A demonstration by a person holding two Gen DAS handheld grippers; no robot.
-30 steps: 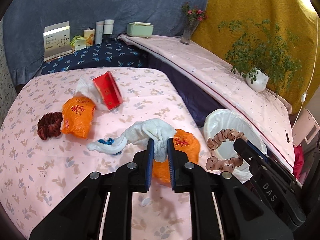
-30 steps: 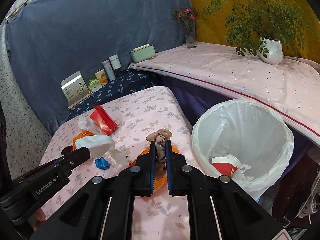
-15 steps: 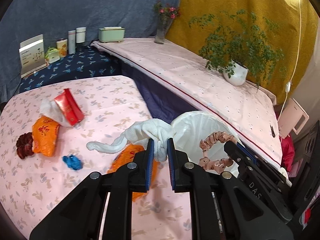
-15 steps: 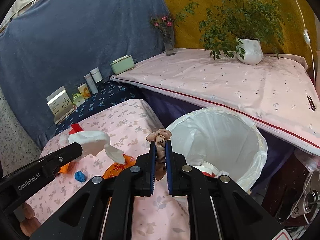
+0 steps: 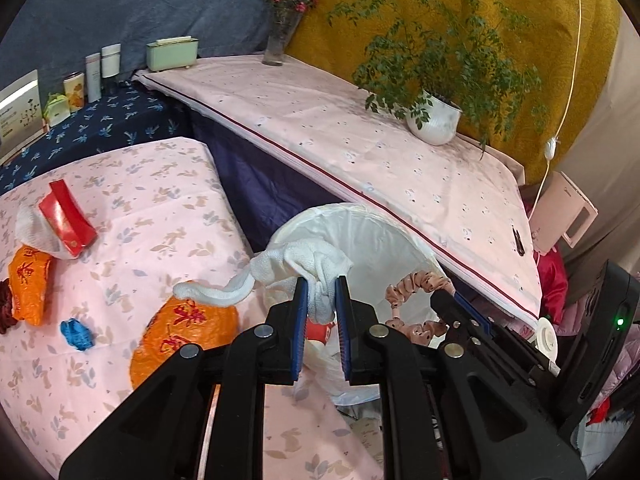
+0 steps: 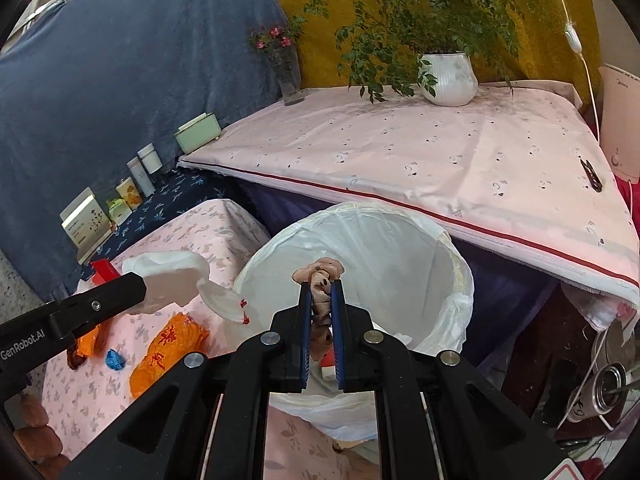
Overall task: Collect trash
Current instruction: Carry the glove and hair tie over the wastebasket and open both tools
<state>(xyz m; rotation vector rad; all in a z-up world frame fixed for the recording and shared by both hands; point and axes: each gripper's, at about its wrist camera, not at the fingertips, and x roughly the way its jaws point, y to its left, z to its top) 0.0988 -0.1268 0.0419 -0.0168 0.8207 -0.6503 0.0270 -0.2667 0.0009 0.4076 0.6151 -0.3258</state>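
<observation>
My left gripper (image 5: 321, 284) is shut on a crumpled white tissue (image 5: 304, 264) and holds it over the near rim of the white-lined trash bin (image 5: 404, 236). The right gripper (image 6: 320, 285) is shut on a pink dotted scrunchie (image 6: 319, 274), which hangs above the bin's (image 6: 452, 264) open mouth. From the left wrist view the scrunchie (image 5: 416, 284) dangles from the right gripper (image 5: 444, 300) over the bin. A red and white cup (image 6: 328, 364) lies at the bin's bottom. The tissue (image 6: 168, 272) shows left of the bin in the right wrist view.
On the pink floral table (image 5: 160, 208) lie two orange bags (image 5: 188, 332), a red box (image 5: 66, 220), a blue scrap (image 5: 76, 334) and a dark scrunchie (image 5: 5, 308). A higher pink-covered table (image 5: 360, 148) with a potted plant (image 5: 434, 118) stands behind the bin.
Both grippers have swung right from above the floral table to over the bin, each carrying its item. The bin has come to the centre of both views.
</observation>
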